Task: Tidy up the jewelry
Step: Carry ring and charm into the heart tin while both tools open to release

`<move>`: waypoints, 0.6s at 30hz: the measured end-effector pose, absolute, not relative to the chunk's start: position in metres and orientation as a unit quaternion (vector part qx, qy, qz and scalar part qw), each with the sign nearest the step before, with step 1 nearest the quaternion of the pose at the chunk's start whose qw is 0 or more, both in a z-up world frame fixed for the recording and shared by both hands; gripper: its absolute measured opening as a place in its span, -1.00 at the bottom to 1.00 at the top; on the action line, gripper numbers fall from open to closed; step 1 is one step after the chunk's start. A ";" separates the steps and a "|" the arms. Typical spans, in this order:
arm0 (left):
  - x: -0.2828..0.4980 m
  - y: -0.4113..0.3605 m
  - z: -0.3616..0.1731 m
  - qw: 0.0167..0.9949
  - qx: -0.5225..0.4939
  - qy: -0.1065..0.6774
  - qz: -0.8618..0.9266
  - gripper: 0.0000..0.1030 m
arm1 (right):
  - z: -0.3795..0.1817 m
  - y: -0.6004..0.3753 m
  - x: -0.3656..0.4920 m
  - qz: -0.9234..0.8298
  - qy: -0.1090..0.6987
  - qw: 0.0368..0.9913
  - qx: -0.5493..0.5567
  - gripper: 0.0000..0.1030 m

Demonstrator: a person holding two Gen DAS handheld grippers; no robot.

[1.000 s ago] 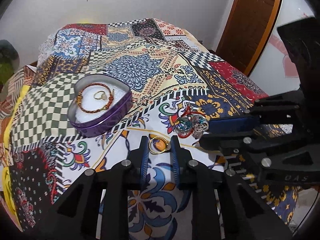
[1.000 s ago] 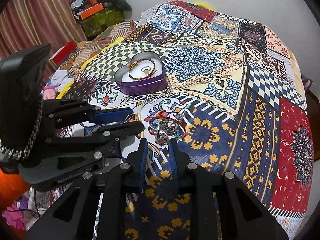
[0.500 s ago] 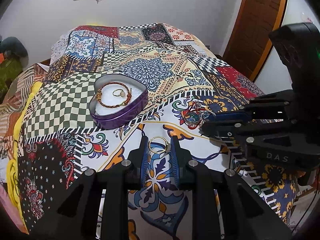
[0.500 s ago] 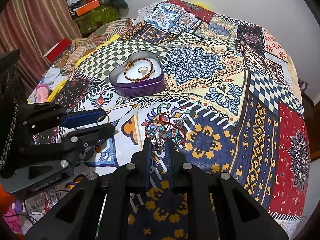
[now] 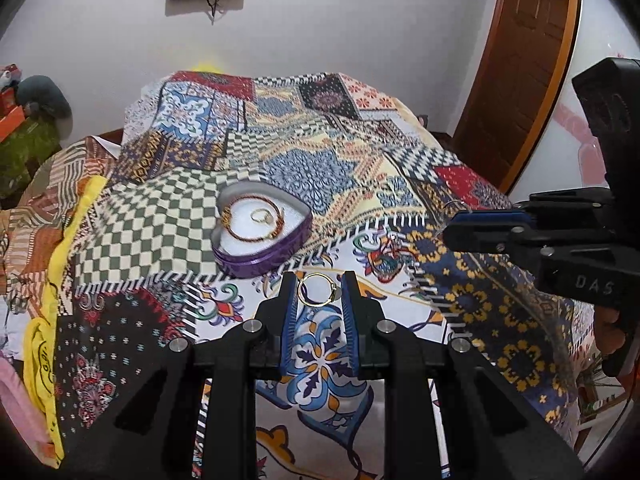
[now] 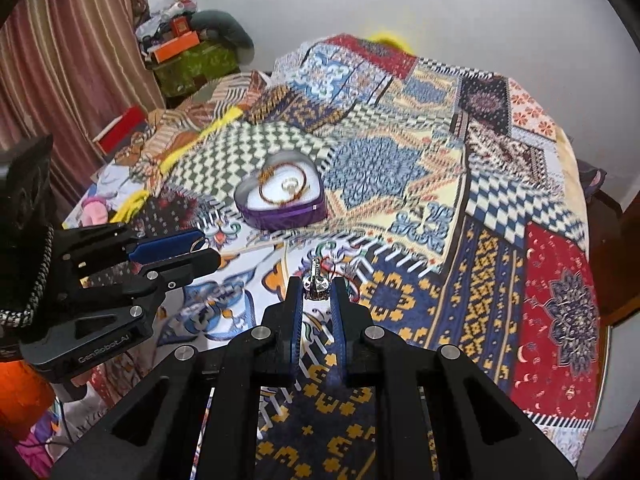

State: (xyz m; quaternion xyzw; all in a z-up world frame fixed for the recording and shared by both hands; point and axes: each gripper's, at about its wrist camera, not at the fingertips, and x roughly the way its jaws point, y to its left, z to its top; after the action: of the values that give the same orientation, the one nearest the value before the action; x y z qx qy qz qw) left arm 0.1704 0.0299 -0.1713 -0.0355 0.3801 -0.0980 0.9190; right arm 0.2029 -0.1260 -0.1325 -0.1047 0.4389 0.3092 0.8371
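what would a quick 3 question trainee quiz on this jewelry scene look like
1. True or false: the left tongs hold a gold ring between their fingers.
2. What lies in the purple heart-shaped tin?
A. a watch
B. a beaded bracelet and a ring
C. nothing
3. Fill in: the right tongs grip a ____ coloured trinket with a red cord.

Key
1. true
2. B: the beaded bracelet circles a small ring on the white lining.
3. silver
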 end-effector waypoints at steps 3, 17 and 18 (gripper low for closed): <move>0.169 0.035 -0.162 0.924 -0.036 0.370 -0.091 -0.60 | -0.121 -0.125 0.201 0.309 0.426 0.844 -0.101 -0.76; 0.183 0.057 -0.134 0.940 -0.038 0.333 -0.061 -0.60 | -0.091 -0.105 0.211 0.330 0.392 0.855 -0.075 -0.76; 0.185 0.058 -0.134 0.940 -0.040 0.333 -0.059 -0.60 | -0.091 -0.102 0.213 0.331 0.392 0.855 -0.074 -0.76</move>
State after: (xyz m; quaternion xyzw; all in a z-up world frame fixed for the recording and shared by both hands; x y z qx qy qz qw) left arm 0.1850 0.0582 -0.1340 -0.0396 0.3332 -0.0591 0.9402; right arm 0.2131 -0.1024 -0.0915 -0.0744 0.3916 0.3308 0.8554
